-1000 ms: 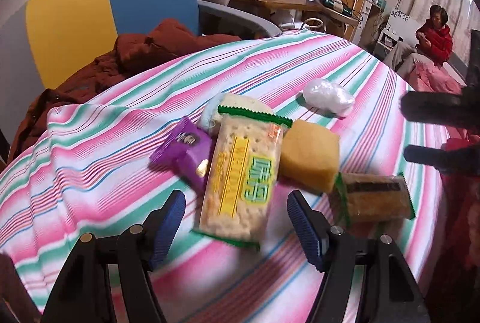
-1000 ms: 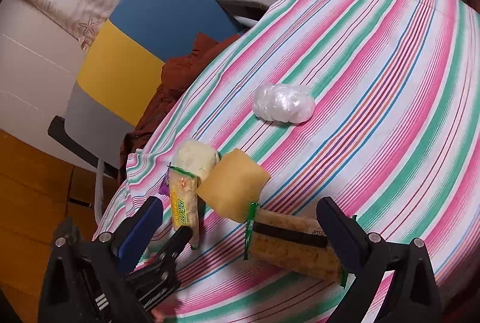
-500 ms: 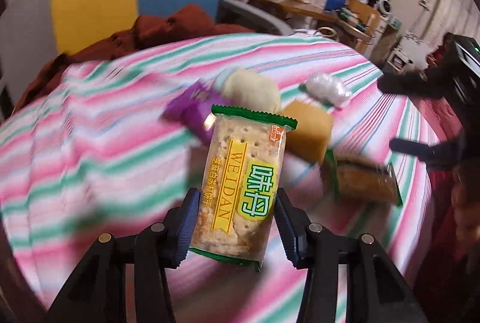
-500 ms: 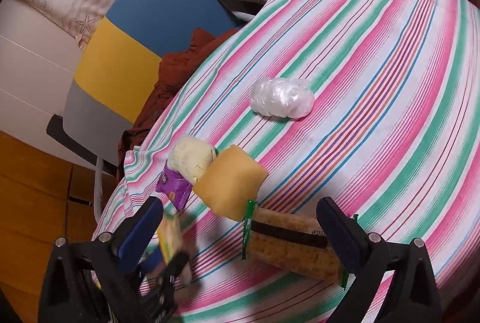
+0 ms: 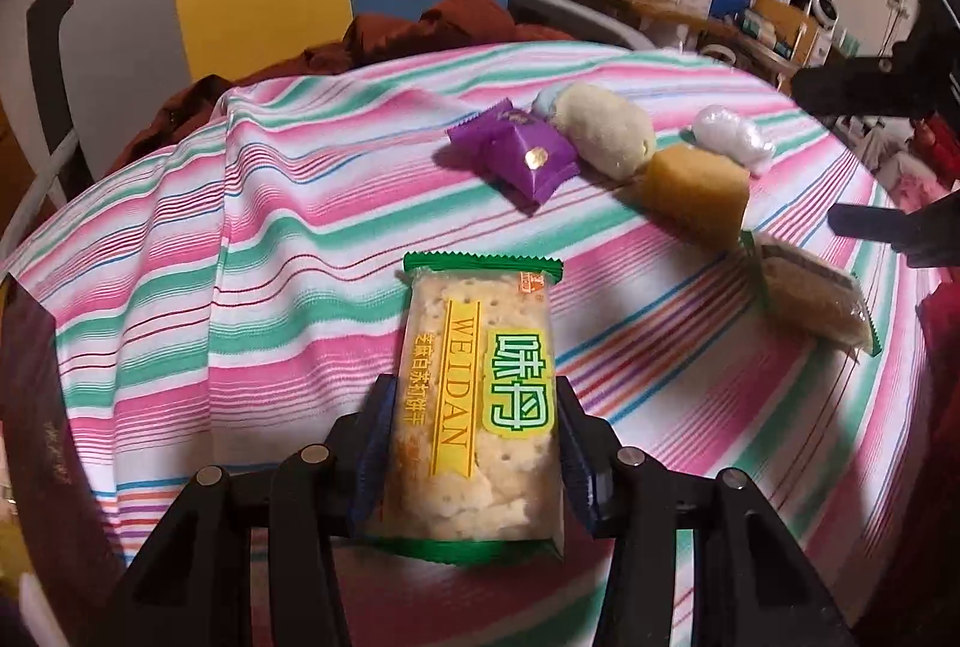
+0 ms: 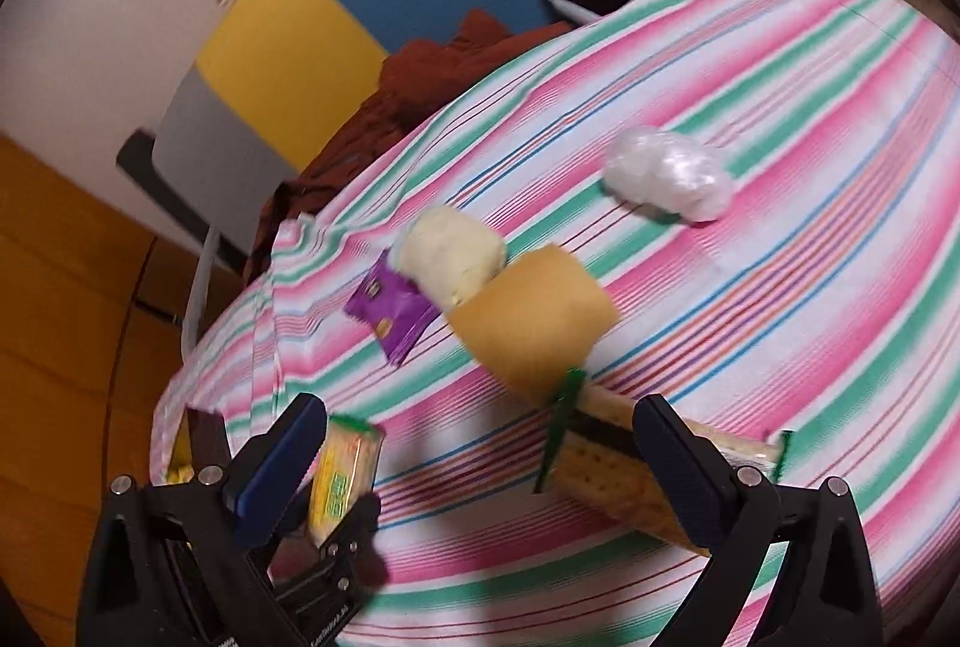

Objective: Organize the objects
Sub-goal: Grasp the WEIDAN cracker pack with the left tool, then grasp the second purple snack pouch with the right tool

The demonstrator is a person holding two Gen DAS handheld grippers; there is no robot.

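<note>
Currently we see left gripper pinching cracker packet above bare striped tablecloth near its edge, right gripper spread, purple sachet, yellow cake beyond.

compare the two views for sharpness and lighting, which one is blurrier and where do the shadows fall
Left wrist view: mostly sharp, the cracker packet print is readable between the left gripper fingers; warm, dim light, and the purple packet casts a soft shadow on the striped tablecloth. Right wrist view: motion-blurred, with smeared stripes and a soft-edged white plastic bundle; fisheye bending and dark corners in both.
</note>
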